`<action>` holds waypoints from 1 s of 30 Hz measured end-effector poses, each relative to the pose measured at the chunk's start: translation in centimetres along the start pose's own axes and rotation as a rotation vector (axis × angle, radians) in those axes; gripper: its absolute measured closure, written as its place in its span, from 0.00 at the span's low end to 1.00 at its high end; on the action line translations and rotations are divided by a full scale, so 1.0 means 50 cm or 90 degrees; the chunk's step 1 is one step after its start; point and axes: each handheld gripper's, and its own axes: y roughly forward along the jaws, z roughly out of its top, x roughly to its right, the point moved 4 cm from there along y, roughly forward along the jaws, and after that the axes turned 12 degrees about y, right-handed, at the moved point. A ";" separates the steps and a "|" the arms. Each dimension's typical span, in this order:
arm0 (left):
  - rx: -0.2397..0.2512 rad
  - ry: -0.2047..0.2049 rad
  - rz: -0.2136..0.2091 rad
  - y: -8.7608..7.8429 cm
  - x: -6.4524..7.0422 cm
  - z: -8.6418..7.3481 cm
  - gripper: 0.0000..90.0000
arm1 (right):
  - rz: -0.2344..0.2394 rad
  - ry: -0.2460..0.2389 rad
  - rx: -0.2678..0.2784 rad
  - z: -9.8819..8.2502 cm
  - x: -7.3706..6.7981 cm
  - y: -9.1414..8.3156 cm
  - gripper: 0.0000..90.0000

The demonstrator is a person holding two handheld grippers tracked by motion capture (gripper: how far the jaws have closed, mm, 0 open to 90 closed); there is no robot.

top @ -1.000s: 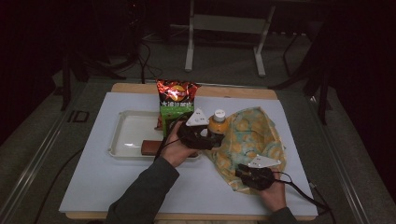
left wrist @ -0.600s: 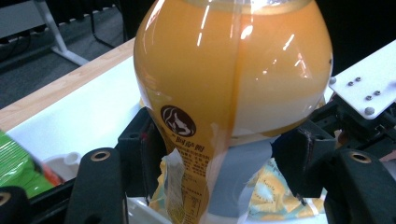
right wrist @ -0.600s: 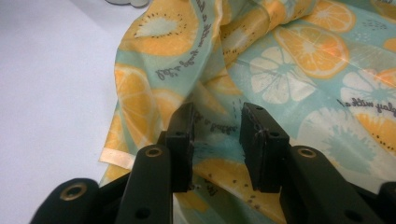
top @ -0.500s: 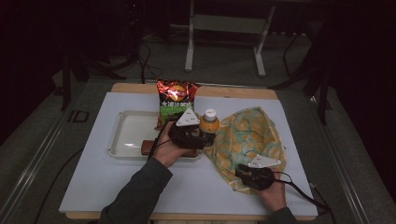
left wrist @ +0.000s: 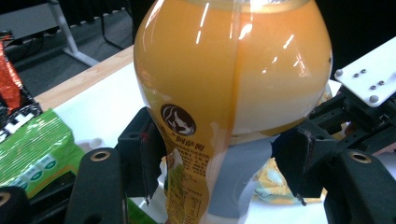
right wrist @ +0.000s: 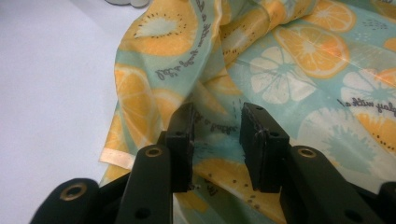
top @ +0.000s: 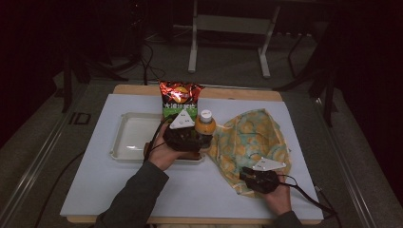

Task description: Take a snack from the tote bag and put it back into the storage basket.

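Note:
An orange juice bottle [top: 205,126] with a white cap stands upright between the black jaws of my left gripper [top: 202,137], at the right end of the white tray [top: 130,137]. In the left gripper view the pads [left wrist: 147,154] press on both sides of the bottle's [left wrist: 233,79] lower body, so the left gripper [left wrist: 219,154] is shut on it. My right gripper [top: 244,175] sits at the near edge of a citrus-print cloth bag [top: 249,137]. Its jaws [right wrist: 217,140] stand apart over the fabric [right wrist: 289,70], which lies flat in the gap.
A red and green snack bag [top: 180,99] stands at the back of the white mat [top: 95,190], just behind the tray; its green part [left wrist: 28,149] lies left of the bottle. A metal stand's legs [top: 228,42] are on the floor beyond the table.
My left gripper has carried the bottle leftward, off the cloth bag's left edge to the tray's right end. The right gripper has stayed put.

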 end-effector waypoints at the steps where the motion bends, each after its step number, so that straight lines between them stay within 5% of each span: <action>1: 0.000 -0.001 0.002 -0.002 -0.001 -0.002 0.42 | 0.000 0.000 0.000 0.000 0.000 0.000 0.73; 30: 0.000 -0.042 0.046 -0.060 -0.036 -0.059 0.42 | 0.000 0.000 0.000 0.000 0.000 0.000 0.73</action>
